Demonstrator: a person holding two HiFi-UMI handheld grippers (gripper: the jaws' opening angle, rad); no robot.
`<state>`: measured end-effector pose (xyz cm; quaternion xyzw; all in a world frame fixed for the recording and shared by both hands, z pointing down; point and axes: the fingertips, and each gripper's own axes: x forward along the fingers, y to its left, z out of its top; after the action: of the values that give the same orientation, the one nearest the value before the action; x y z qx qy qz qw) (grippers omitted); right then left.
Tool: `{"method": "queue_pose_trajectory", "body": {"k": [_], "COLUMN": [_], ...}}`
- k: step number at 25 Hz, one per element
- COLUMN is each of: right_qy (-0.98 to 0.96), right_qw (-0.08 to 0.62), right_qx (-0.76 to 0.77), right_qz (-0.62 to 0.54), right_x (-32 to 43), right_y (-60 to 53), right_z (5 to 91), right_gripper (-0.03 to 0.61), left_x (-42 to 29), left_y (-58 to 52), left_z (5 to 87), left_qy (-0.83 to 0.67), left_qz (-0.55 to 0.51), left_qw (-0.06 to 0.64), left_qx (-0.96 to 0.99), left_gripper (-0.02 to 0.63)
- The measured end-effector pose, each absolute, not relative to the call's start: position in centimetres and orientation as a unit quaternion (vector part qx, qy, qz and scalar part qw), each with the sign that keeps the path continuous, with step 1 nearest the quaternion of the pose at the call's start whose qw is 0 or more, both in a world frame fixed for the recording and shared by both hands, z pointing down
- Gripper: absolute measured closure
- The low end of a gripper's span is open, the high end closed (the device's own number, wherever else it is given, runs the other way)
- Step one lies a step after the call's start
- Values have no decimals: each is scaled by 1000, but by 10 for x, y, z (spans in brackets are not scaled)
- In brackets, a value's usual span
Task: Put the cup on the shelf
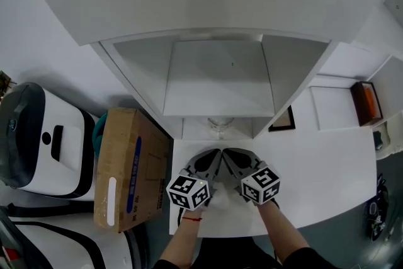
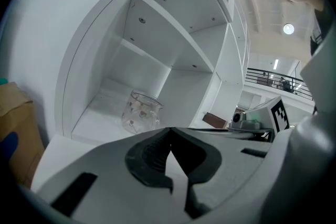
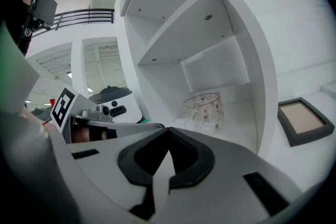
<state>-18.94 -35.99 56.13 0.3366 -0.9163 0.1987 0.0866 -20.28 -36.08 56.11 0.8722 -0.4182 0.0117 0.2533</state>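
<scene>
White table [image 1: 327, 179], cardboard box [image 1: 129, 167] at its left, dark picture frame [image 3: 304, 120], round ceiling light [image 2: 288, 29], balcony railing [image 2: 273, 80]

Soft, even light fills all three views. The white shelf [image 1: 217, 75] and table [image 1: 327, 179] read bright, almost washed out, with only pale grey shade inside the compartments. Both gripper views bend straight edges strongly and darken to black at the corners. A round ceiling lamp [image 2: 288, 29] glares in the left gripper view. The near jaws look slightly soft; the glass cup [image 3: 205, 108] is fairly sharp.
</scene>
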Motion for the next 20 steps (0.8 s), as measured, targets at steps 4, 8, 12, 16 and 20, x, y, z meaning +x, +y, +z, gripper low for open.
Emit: {"method": "queue_pose_trajectory", "body": {"k": [4,8,12,16,20], "right_qy": [-917,-916,-911,-909,-911], "right_qw": [88,91,90,92,89], "right_qx": [332,333,344,348,344], "right_qz": [204,204,210,209,207], "right_x": [-187,-181,-175,-172,-172], "right_y": [-344,-330,-319,-307,-296], "right_z": [551,541,524,507,493], "right_gripper": [575,575,575,575,575], "left_x": [-199,-193,-188,-186,-186], "left_y": [-345,-332,-322,-316,-304], "left_z": [551,540,524,504,489], "left_qy": [-413,-409,-409,-412,-410], "left_qz": [15,17,7,-1,-5], "left_qw": [251,248,251,247,243], "left_qx": [875,878,877,877,879], "left_gripper": [609,609,608,609,609]}}
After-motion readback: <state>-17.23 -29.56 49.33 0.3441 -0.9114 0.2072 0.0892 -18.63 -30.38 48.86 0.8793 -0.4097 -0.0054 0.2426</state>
